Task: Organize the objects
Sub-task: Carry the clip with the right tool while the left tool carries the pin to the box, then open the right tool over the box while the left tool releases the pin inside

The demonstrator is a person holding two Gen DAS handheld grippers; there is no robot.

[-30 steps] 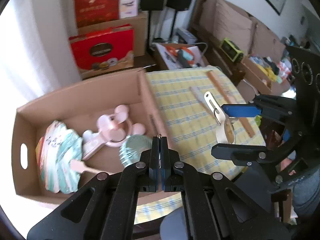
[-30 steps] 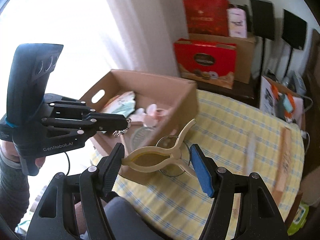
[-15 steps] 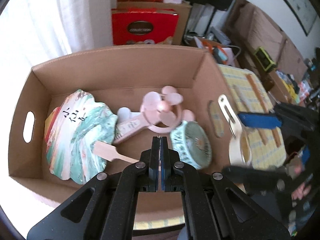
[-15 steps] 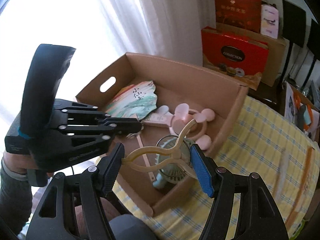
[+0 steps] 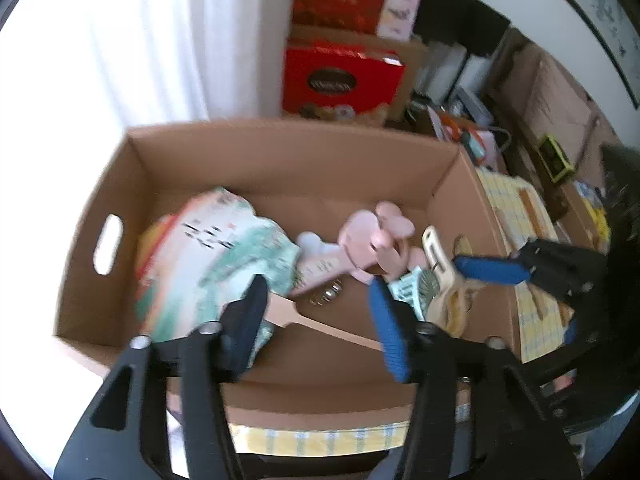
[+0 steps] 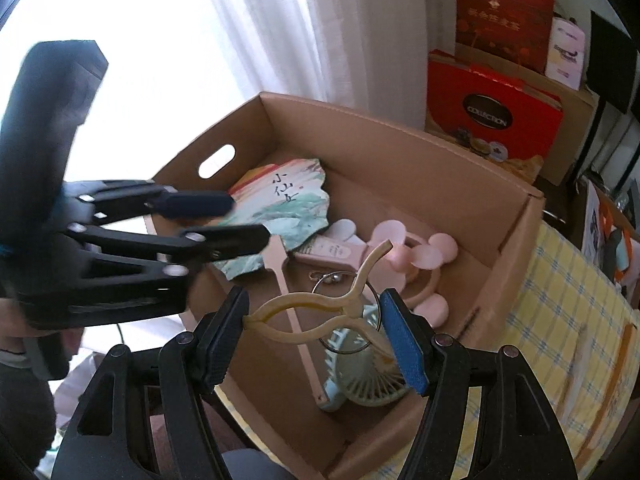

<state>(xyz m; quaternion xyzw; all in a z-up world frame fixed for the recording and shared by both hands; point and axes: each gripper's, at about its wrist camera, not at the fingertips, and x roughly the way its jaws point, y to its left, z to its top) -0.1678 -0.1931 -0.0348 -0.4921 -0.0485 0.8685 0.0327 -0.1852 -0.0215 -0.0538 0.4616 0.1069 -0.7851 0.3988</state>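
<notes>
1. The right gripper (image 6: 316, 328) was clenched on a cream plastic clip (image 6: 320, 312), a large clothespin-like thing with two curved arms crossing in the middle and one flared tip pointing up; a metal ring showed just behind it. The clip hung above the near right part of the cardboard box (image 6: 400, 136).
2. The left gripper (image 5: 316, 316) stood released, its blue-padded fingers (image 5: 390, 332) spread wide over the box's near edge with nothing between them.
3. Below the clip, on the box floor, lay a pale green handheld fan (image 6: 360, 384) with a round grille.
4. Beside it lay a long wooden handle (image 6: 292, 308) belonging to a flat paper fan (image 6: 288, 208), painted in green and white with black characters.
5. A small bunch of metal keys or rings (image 5: 326, 294) lay on the floor, too blurred to tell which.
6. Further in rested a pink fan with round ears (image 6: 404, 260).
7. The box sat on a yellow checked tablecloth (image 6: 568, 300); red gift boxes (image 6: 492, 120) stood beyond.
</notes>
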